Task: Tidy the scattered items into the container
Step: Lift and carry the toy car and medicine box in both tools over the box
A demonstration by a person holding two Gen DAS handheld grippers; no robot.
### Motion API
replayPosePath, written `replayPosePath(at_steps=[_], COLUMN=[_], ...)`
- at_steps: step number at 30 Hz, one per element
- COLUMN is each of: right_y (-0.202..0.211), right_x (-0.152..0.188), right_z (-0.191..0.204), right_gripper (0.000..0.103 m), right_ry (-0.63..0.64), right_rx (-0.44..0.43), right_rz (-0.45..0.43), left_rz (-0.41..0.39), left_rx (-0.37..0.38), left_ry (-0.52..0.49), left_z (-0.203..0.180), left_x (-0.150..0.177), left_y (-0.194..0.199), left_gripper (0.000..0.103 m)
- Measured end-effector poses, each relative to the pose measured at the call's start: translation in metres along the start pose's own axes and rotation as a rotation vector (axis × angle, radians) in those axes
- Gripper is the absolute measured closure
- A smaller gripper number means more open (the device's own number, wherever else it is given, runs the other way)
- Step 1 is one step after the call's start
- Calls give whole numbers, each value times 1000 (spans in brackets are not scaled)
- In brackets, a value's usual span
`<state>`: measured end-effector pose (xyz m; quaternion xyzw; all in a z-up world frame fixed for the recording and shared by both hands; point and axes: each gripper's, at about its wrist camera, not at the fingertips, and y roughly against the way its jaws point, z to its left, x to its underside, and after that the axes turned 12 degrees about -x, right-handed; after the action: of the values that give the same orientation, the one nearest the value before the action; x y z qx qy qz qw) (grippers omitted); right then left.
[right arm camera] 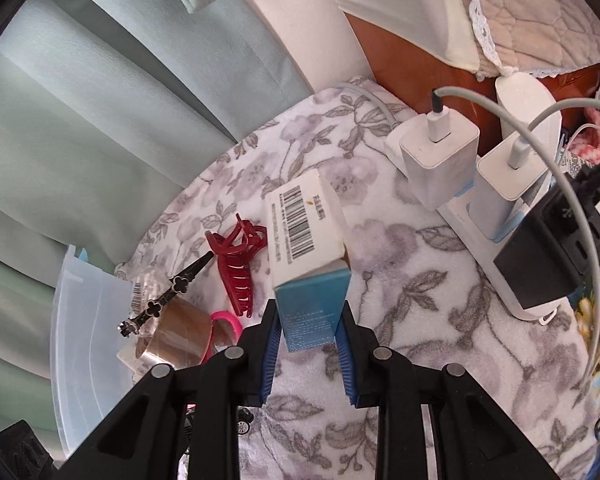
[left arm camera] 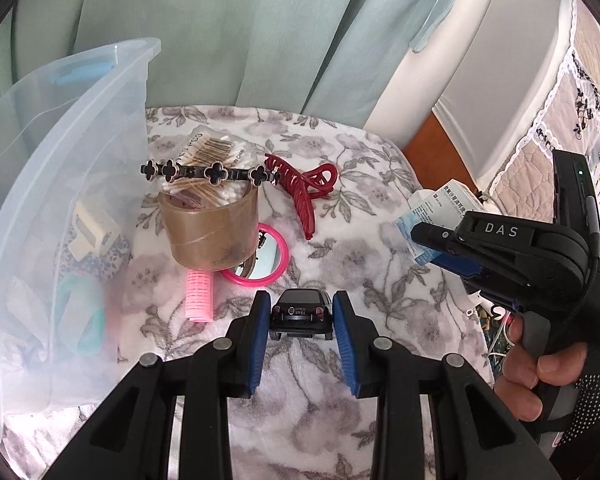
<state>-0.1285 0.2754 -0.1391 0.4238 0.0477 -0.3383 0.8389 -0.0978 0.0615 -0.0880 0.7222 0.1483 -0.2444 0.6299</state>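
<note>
My left gripper (left arm camera: 301, 312) is shut on a black toy car (left arm camera: 301, 313), held just above the floral blanket. My right gripper (right arm camera: 310, 320) is shut on a blue and white box (right arm camera: 306, 248); it shows at the right of the left wrist view (left arm camera: 440, 236). The clear plastic container (left arm camera: 60, 168) stands at the left with several items inside; it shows in the right wrist view (right arm camera: 84, 344). On the blanket lie a tape roll (left arm camera: 210, 226), a black clover hair clip (left arm camera: 212, 172) across it, a red claw clip (left arm camera: 304, 188), a pink mirror (left arm camera: 262, 254) and a pink roller (left arm camera: 199, 298).
A bag of cotton swabs (left arm camera: 210, 152) lies behind the tape roll. A white power strip (right arm camera: 496, 240) with white chargers (right arm camera: 436, 160) and a black adapter (right arm camera: 548, 256) sits at the right with cables. Green curtains (left arm camera: 228, 32) hang behind. A bed (left arm camera: 548, 112) is at the far right.
</note>
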Motion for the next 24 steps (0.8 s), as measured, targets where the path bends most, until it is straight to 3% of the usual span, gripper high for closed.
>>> replayPosePath(at_steps=[24], right_y=[128], right_x=[15], right_z=[89], right_gripper=[74], right_ry=[171], right_rx=[-197], right_rz=[-191], left_rz=[-302], left_rx=[-19], left_ry=[39], left_z=[5], left_x=[-36], left_y=[138], left_gripper=[70])
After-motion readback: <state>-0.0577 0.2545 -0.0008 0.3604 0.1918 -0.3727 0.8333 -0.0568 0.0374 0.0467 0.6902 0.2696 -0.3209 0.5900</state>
